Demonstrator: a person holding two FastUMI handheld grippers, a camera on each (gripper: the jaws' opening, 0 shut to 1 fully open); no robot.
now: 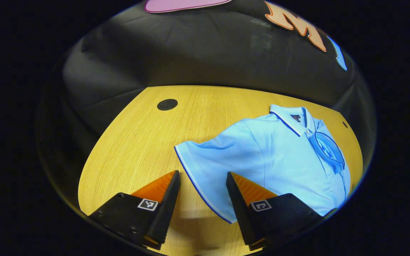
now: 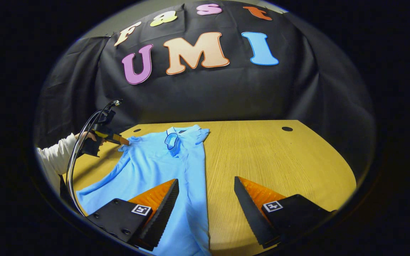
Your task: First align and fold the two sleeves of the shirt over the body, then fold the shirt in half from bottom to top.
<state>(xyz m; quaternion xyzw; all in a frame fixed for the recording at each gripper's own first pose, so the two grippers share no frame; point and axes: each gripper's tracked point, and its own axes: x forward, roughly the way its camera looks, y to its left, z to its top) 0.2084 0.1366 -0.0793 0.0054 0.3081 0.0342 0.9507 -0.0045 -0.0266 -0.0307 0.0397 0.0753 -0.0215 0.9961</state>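
Black cloth drapes the booth behind us, and in front of it a wooden worktop (image 1: 137,142) carries the job. We see two dark round marks on that surface, one (image 1: 167,104) toward the back in the left gripper view.

On the worktop lies the light blue polo shirt (image 1: 279,160), front up, collar toward the cloth wall. Its body is spread flat. In the left gripper view the shirt's sleeve on our left side (image 1: 198,156) lies stretched out to the side, its trimmed edge running between our left tool's fingers. The opposite sleeve (image 1: 327,147) appears already turned in over the chest, near the collar, where we see a darker blue folded patch; in the right gripper view the same patch (image 2: 172,140) sits just below the collar.

We judge the task roughly a third done: one sleeve looks folded over the body, the other is yet to be brought across, and the bottom-to-top fold has not been made, since the hem lies at the near edge.

Our left tool (image 1: 203,193) is spread apart, straddling the outstretched sleeve's edge and gripping nothing. From the right gripper view we see it farther off (image 2: 121,140), held by a hand (image 2: 87,137) in a white sleeve, at the shirt's shoulder. Our right tool (image 2: 206,199) is likewise spread wide, one finger over the shirt's side, the other over bare wood, holding nothing.
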